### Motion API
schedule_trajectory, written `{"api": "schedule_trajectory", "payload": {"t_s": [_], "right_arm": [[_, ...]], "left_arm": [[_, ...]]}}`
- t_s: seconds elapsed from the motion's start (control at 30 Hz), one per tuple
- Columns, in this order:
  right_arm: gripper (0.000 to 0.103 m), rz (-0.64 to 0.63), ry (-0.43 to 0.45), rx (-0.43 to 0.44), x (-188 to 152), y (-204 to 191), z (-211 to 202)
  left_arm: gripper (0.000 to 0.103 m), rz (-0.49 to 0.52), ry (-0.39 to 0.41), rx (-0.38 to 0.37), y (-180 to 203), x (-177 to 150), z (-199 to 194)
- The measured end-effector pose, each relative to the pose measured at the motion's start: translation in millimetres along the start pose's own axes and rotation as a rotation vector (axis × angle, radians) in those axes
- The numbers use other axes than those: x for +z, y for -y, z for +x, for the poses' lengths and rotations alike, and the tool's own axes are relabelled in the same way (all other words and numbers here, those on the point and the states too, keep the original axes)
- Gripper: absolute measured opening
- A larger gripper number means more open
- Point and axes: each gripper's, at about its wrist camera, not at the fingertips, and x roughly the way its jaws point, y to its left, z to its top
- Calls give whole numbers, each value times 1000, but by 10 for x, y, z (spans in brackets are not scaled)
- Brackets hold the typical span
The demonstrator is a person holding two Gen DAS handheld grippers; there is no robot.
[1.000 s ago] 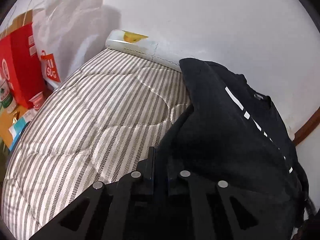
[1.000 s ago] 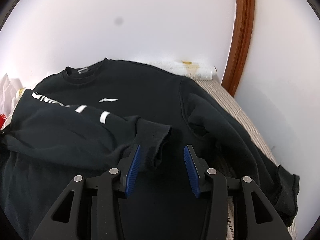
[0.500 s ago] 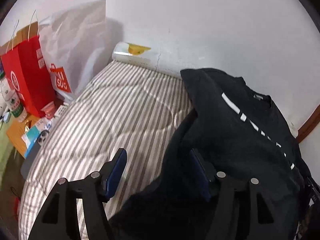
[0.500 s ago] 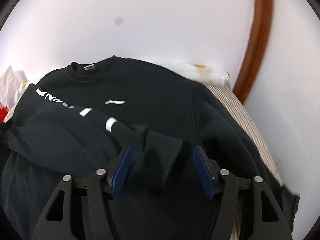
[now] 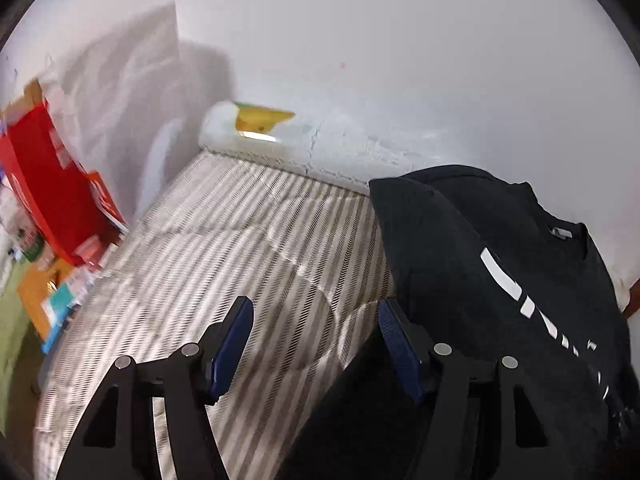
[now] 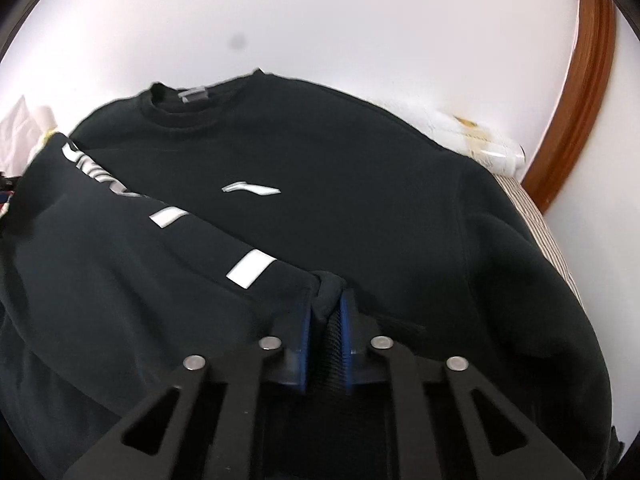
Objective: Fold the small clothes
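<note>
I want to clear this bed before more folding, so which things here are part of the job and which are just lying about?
Part of the job:
- black sweatshirt
- its sleeve cuff, pinched by the right gripper
- left gripper, open over the striped quilt

Lying about:
- red bag
- white bag
- wrapped roll by the wall
- blurred clutter beside the bed

My right claw point(image 6: 325, 312) is pinched tight on the cuff point(image 6: 326, 294) of the black sweatshirt point(image 6: 360, 208), blue pads point(image 6: 303, 344) squeezing the ribbed fabric between them. That sleeve point(image 6: 160, 248) lies folded across the chest, its white stripes running toward the bed's left edge. The collar point(image 6: 188, 108) sits at the far edge, against the white wall point(image 6: 320, 20). The striped mattress point(image 6: 540, 232) shows along the right edge, with a rolled white bundle point(image 6: 480, 144) at its far right corner beside a brown wooden frame point(image 6: 580, 100).
</note>
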Motion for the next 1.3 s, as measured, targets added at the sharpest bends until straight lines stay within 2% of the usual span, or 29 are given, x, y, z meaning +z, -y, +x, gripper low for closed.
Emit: {"api": "schedule_trajectory", "payload": {"t_s": [0.13,0.2,0.27,0.4,0.53,0.67,0.8,0.83,1.03,1.17,1.3], "right_arm": [[9,85,67,55,117,217,-145],[9,113,93,47,150,341,-218],[10,113,84,8,118,398,-183],[13,114,-3,5,15,377,60],[19,110,23,-5,15,386,-87],[36,149,32,1,-44,559,-329],[42,152,65,-104,-264,821,-739],[43,159,69,-140,-334,903,-852],[55,217,103,-316,-888,1467,-1519],[59,238,84,-322,-1249,1640,-1646],[61,256,47,-301,-1541,1755,-1514]], "left_arm": [[63,29,8,-84,141,30,37],[63,45,27,-119,214,15,22],[65,61,18,-108,275,-22,67],[65,88,-13,-47,320,-85,173],[65,77,-29,2,271,-112,147],[65,70,-37,-22,211,-197,12],[67,65,-23,-41,182,-302,-162],[71,61,-21,-46,179,-340,-216],[75,54,-30,-100,226,-671,-493],[77,71,-18,-99,255,-865,-684],[78,78,-11,-90,207,-1007,-806]]}}
